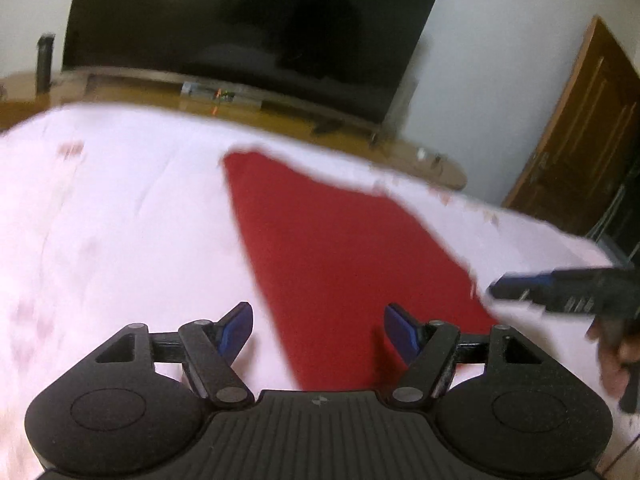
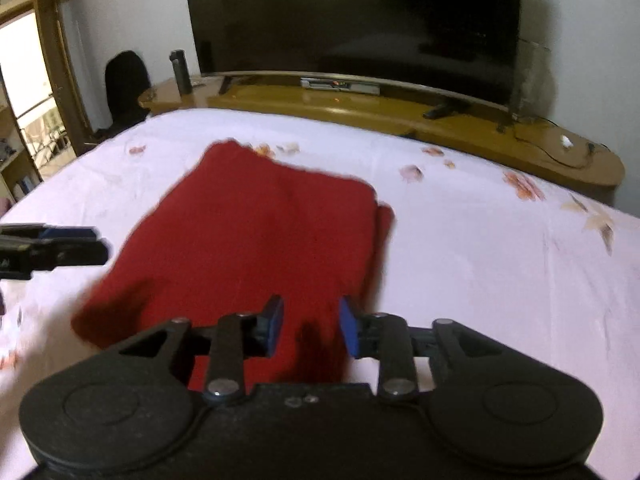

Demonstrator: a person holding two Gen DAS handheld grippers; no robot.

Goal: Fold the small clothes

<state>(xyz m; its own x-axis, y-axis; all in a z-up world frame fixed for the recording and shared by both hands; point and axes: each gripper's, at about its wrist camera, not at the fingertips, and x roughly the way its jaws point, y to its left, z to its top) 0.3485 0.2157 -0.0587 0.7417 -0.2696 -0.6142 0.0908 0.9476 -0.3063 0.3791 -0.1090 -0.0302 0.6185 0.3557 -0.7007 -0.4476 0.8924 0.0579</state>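
A red garment (image 2: 256,232) lies flat and folded on the white bed sheet (image 2: 480,260); in the left wrist view the red garment (image 1: 340,248) stretches away from the near edge. My left gripper (image 1: 318,330) hovers over its near left edge, jaws wide open with nothing between them. My right gripper (image 2: 311,326) hangs above the garment's near end, jaws partly open, pads clear of the cloth. The right gripper (image 1: 520,286) shows at the right of the left wrist view, with a hand behind it. The left gripper (image 2: 72,242) enters the right wrist view from the left.
The sheet (image 1: 120,220) carries faint flower prints. Beyond the bed stands a long wooden TV bench (image 2: 400,116) with a large dark television (image 2: 352,20) and a dark bottle (image 2: 180,70). A brown door (image 1: 580,128) is at the right, a window (image 2: 24,68) at the left.
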